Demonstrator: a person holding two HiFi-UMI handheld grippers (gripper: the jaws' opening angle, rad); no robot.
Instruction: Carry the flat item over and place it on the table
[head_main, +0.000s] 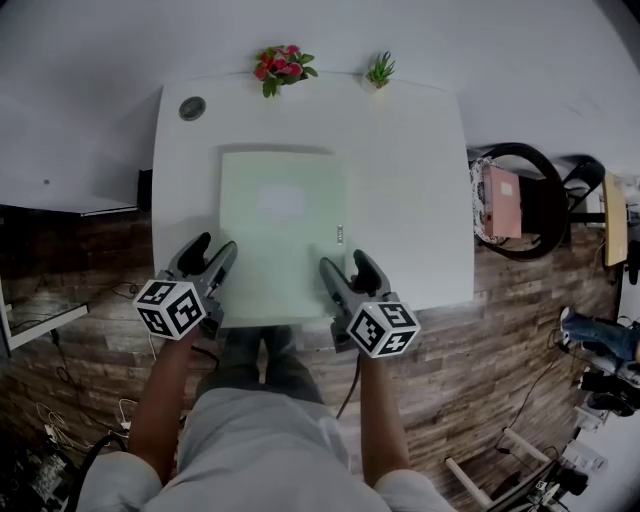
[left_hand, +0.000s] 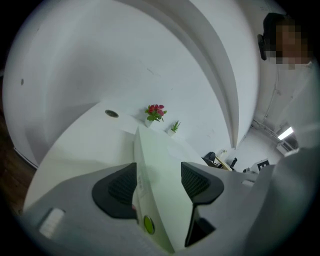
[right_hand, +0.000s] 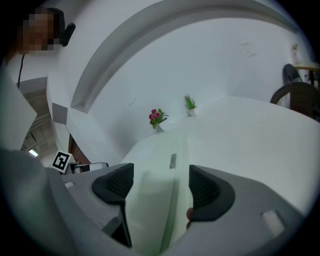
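1. Head view: the pale green flat item (head_main: 283, 235) lies face-down-flat on the white counter (head_main: 410, 180). Its near edge is about level with the counter's near edge. The left tool (head_main: 215, 250) sits at its near-left corner and the right tool (head_main: 345, 262) at its near-right corner. Red flowers (head_main: 283, 65) and a small green plant (head_main: 380, 70) stand at the far edge, well apart from the item. The carrying looks done, and the step in hand appears to be letting go.

2. Left gripper view: the left tool (left_hand: 160, 180) is released. Its dark pads stand wide apart with the item's corner (left_hand: 160, 150) passing between them. One pad sits just beside the item's thin side, and nothing shows a squeeze.

3. Right gripper view: the right tool (right_hand: 162, 187) is likewise released. The item's edge (right_hand: 155, 160) runs between the spread pads and rests on the counter (right_hand: 250, 145).

4. Next move, as I judge it: draw both tools straight back toward the person. Keep the pads clear of the corners so the item is not dragged off the near edge.
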